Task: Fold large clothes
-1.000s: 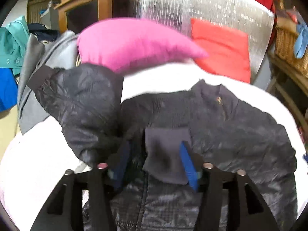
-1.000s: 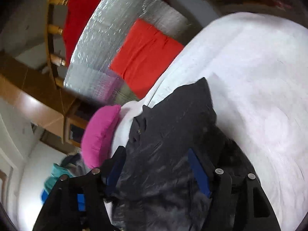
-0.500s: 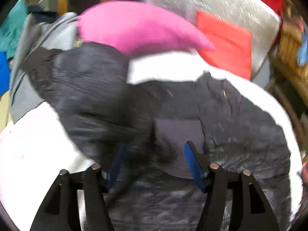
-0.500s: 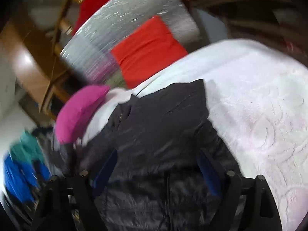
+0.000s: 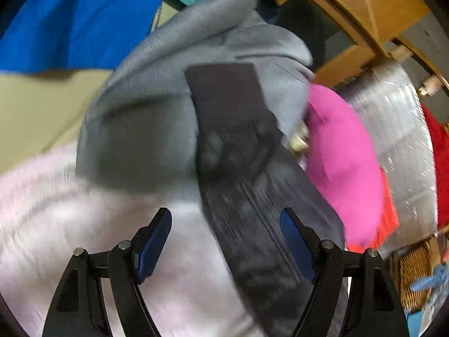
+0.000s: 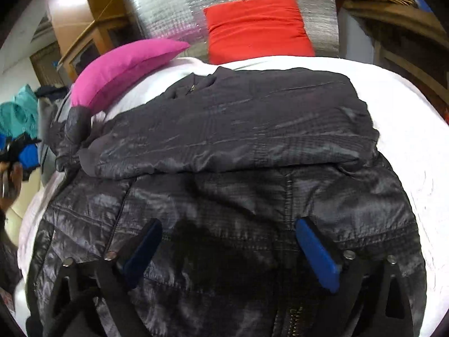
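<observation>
Bedding first: the white bed cover (image 6: 393, 90) carries everything, with a pink pillow (image 6: 123, 67) and a red cushion (image 6: 258, 25) along its far edge, against a silver quilted panel (image 6: 179, 2). Spread over the middle of the bed lies the black padded jacket (image 6: 238, 196), collar towards the pillows. One sleeve (image 6: 224, 129) is already folded straight across the chest; the other sleeve (image 5: 252, 196) runs out towards the bed's left edge, its cuff resting on a grey garment (image 5: 157, 106) heaped there.

My guess is that the sleeve-folding step is half done. The left gripper (image 5: 224, 241) hovers over that loose sleeve with jaws spread wide, nothing pinched, though blur hides whether it touches the cloth. The right gripper (image 6: 227, 250) stands equally agape above the jacket's lower front, grasping nothing.

Next would seem to call for pinching the stray sleeve near its cuff and drawing it across the chest over the first.
</observation>
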`<state>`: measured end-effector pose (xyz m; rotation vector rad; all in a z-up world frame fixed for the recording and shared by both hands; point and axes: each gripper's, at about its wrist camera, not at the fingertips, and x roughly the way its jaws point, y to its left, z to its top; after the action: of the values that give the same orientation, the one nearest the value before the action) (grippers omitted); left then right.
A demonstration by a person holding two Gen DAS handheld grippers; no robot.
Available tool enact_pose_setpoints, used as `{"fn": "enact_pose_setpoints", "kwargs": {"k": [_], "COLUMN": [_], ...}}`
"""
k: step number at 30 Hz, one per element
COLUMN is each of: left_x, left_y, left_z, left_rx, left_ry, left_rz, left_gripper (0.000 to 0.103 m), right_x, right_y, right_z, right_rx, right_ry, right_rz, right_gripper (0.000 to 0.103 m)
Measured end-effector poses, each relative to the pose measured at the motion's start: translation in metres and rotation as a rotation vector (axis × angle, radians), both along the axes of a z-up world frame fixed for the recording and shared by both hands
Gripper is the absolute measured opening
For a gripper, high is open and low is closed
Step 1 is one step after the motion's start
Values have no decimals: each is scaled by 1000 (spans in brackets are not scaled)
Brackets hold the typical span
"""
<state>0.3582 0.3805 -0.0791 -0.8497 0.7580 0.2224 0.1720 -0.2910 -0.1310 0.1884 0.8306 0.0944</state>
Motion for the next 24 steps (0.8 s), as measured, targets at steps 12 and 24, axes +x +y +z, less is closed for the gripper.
{"fn": "enact_pose_setpoints", "kwargs": {"k": [12,24], "left_x": [75,57], "left_y": [21,-36], "left_z": [-12,49], "left_rx": [93,428], "left_ry": [30,5], "left_rz": [54,-20], "left_gripper": [76,15], "right_x": [1,1], "right_y": [2,0], "right_z": [-3,-3], "right_rx": [-2,12], "right_ry": [-1,-6], "right_rz": [2,3], "right_gripper": [103,103]}}
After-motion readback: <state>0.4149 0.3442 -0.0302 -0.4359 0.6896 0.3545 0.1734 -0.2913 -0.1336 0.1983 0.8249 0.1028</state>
